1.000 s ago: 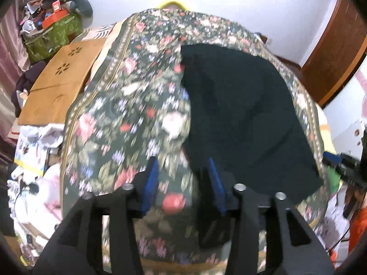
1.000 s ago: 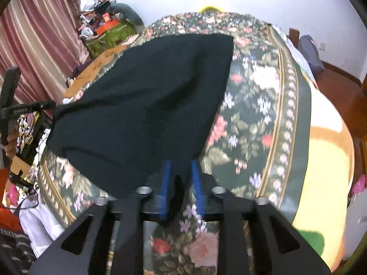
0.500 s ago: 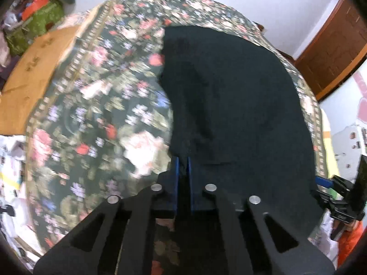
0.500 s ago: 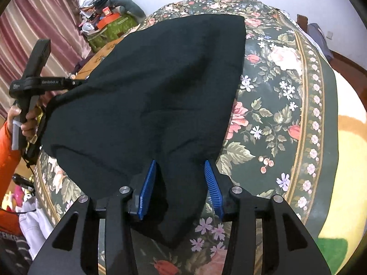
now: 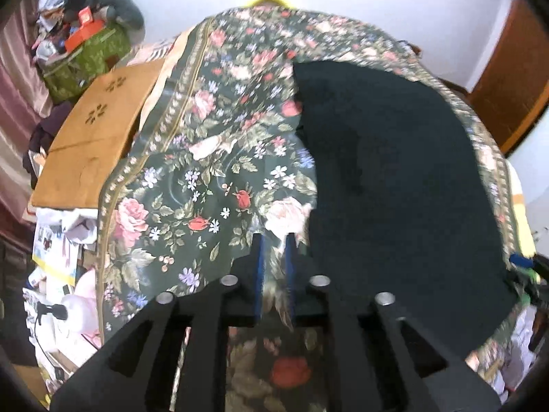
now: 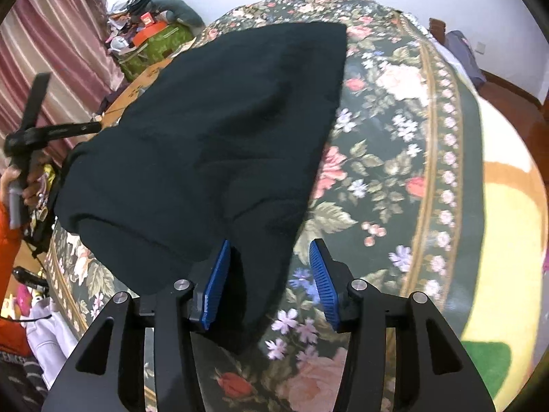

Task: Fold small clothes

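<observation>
floral bedspread (image 5: 192,185) under black garment (image 6: 212,130); right tongs (image 6: 271,281) opening astride its corner, left tongs (image 5: 274,264) opening beside it.

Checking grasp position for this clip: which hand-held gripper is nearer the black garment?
Right. The right hand-held gripper is opening with the black garment's near corner between its fingers; the left hand-held gripper, also opening, is just beside the garment's edge, over the floral bedspread.

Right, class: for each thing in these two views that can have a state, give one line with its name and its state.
Black garment: spread on the bed, near edge doubled over, not gripped.
Left gripper: jaws opening, only bedspread showing between them, beside the garment's edge.
Right gripper: jaws opening, garment's corner between them, pads not pressing.
Floral bedspread: laid over the bed, under the garment.
Cardboard sheet: lying flat beside the bed.
</observation>
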The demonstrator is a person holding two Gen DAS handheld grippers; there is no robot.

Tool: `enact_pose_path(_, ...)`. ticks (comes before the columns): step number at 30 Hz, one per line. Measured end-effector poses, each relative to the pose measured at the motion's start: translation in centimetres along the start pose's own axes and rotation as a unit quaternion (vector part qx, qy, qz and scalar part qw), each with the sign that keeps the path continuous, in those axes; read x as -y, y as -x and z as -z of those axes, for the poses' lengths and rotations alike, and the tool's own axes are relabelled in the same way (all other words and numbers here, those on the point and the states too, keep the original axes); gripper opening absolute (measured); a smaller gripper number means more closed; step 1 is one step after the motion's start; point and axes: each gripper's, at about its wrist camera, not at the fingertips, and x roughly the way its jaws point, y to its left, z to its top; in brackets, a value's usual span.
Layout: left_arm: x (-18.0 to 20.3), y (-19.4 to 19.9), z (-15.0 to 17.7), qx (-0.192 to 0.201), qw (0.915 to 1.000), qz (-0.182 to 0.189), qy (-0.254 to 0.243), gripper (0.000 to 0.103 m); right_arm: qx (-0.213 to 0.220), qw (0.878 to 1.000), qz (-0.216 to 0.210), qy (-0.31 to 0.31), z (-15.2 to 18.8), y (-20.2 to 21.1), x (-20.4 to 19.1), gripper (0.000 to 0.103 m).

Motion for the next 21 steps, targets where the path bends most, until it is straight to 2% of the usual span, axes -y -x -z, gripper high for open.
enact_pose_path(1, 0.1, 0.9, 0.3, 0.006, 1.0, 0.006, -0.002, 0.035, 0.008, 1.0, 0.001, -0.004, -0.1, 0.6, 0.1, 0.047)
enact_pose_path(2, 0.3, 1.6, 0.5, 0.012, 0.9999, 0.009, -0.005, 0.052, 0.017, 1.0, 0.002, -0.006, -0.2, 1.3, 0.0, 0.049)
enact_pose_path(3, 0.4, 2.3, 0.8, 0.02, 0.9997, 0.011, -0.01, 0.062, 0.024, 1.0, 0.003, -0.006, -0.3, 1.7, 0.0, 0.051)
enact_pose_path(5, 1.1, 3.5, 1.6, 0.031, 0.9992, 0.014, -0.023, 0.068, 0.037, 0.999, 0.005, -0.002, -0.2, 2.6, -0.4, 0.062)
enact_pose_path(8, 1.7, 3.7, 2.8, 0.019, 0.999, 0.031, -0.024, 0.074, 0.039, 0.999, 0.004, 0.007, 0.2, 2.8, -1.0, 0.068)
enact_pose_path(13, 2.4, 2.0, 5.2, -0.027, 0.9977, 0.062, -0.012, 0.074, 0.01, 1.0, -0.011, -0.013, 0.7, 0.7, -0.6, 0.068)
enact_pose_path(17, 3.2, 0.5, 6.2, -0.049, 0.9956, 0.08, -0.007, 0.074, -0.015, 0.998, -0.043, -0.036, 1.2, -1.0, -0.4, 0.068)
enact_pose_path(19, 3.7, 0.0, 6.3, -0.051, 0.9945, 0.092, -0.005, 0.067, -0.015, 0.998, -0.053, -0.045, 1.4, -1.5, -0.4, 0.066)
enact_pose_path(21, 3.9, -0.3, 6.1, -0.05, 0.9933, 0.104, 0.0, 0.055, -0.01, 0.997, -0.064, -0.047, 1.2, -1.5, -0.4, 0.059)
